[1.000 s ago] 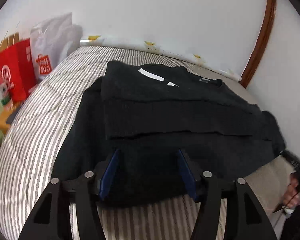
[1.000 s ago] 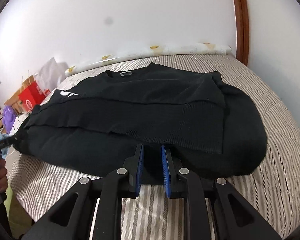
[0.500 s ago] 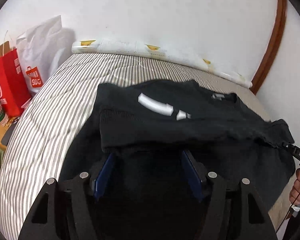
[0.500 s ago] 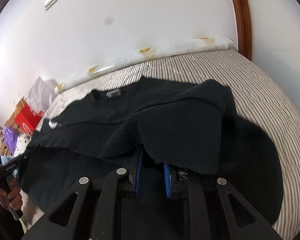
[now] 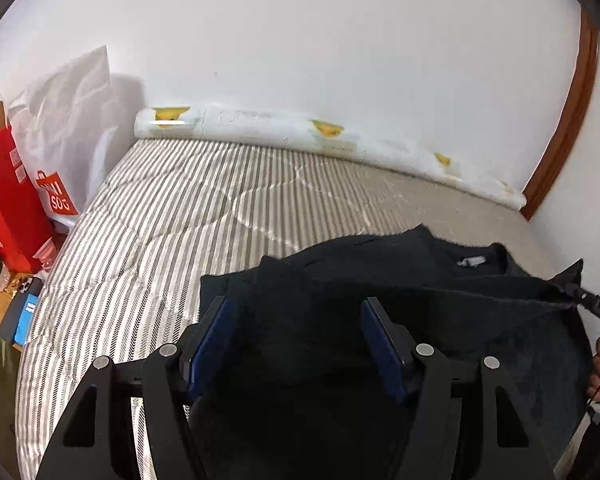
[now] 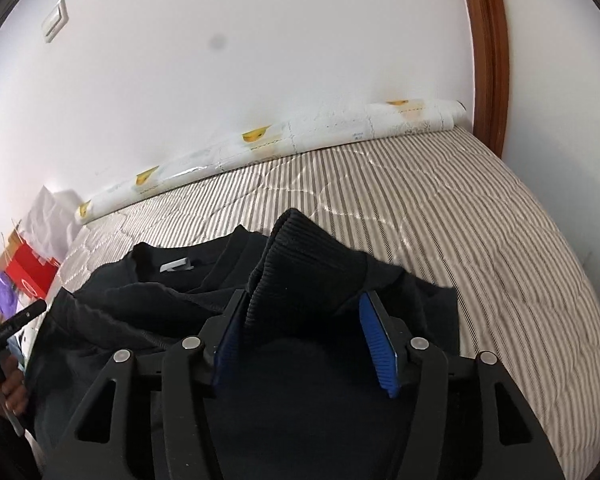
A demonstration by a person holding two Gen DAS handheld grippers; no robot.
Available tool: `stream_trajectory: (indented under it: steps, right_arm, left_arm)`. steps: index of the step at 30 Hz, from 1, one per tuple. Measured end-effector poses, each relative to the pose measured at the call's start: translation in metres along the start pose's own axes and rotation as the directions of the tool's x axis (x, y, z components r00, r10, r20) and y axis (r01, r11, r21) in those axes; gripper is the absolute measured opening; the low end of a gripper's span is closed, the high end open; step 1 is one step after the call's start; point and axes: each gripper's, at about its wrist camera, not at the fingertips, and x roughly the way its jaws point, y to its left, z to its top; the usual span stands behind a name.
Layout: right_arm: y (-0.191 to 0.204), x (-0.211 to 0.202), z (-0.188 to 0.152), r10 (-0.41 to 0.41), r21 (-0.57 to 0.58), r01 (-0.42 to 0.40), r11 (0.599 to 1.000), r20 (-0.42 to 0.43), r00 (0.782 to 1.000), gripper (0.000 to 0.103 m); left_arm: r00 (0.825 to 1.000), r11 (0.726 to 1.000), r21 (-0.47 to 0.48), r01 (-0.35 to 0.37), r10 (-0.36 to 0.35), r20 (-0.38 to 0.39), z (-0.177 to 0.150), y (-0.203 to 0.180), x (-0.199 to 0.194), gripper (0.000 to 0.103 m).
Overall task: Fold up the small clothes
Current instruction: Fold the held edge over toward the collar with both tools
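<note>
A striped bed [image 5: 172, 216] fills mid-frame in both views. The black sweater [image 5: 380, 280] lies bunched low in frame, long axis across. The right gripper [image 6: 306, 332] has just been opening, a ribbed fold loose between its jaws; the left gripper [image 5: 300, 344] stands released over cloth.

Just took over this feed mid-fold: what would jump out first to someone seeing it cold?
The black sweater, bunched on the near part of the striped mattress, its ribbed edge between the right tongs, whose blue pads have just been opening and stand clear of it. The left tongs gape over the same dark fabric. A red shopping bag stands left of the mattress.
</note>
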Motion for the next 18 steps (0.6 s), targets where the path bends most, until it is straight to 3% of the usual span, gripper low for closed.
stream_trajectory:
  steps: [4, 9, 12, 14, 18]
  right_arm:
    - [-0.001, 0.000, 0.007, 0.025, -0.030, -0.025, 0.999, -0.007, 1.000, 0.058]
    - [-0.011, -0.013, 0.021, 0.169, 0.040, -0.170, 0.985, 0.034, 0.985, 0.058]
    - [-0.012, -0.011, 0.024, 0.071, -0.005, -0.070, 0.998, 0.042, 0.997, 0.058]
    - [-0.013, 0.001, 0.022, 0.017, -0.029, -0.017, 0.999, 0.004, 1.000, 0.058]
    - [-0.017, 0.038, 0.018, -0.130, -0.090, 0.122, 0.988, -0.093, 0.987, 0.058]
  left_arm:
    - [0.998, 0.999, 0.019, -0.043, 0.044, -0.045, -0.003, 0.002, 0.017, 0.064]
    - [0.995, 0.998, 0.009, -0.055, 0.056, -0.078, 0.000, 0.006, 0.032, 0.064]
    - [0.995, 0.998, 0.002, -0.059, 0.059, -0.077, 0.001, 0.007, 0.034, 0.064]
    - [0.995, 0.998, -0.006, -0.056, 0.055, -0.079, 0.001, 0.011, 0.034, 0.064]
    - [0.996, 0.999, -0.026, -0.048, 0.046, -0.078, 0.000, 0.015, 0.034, 0.061]
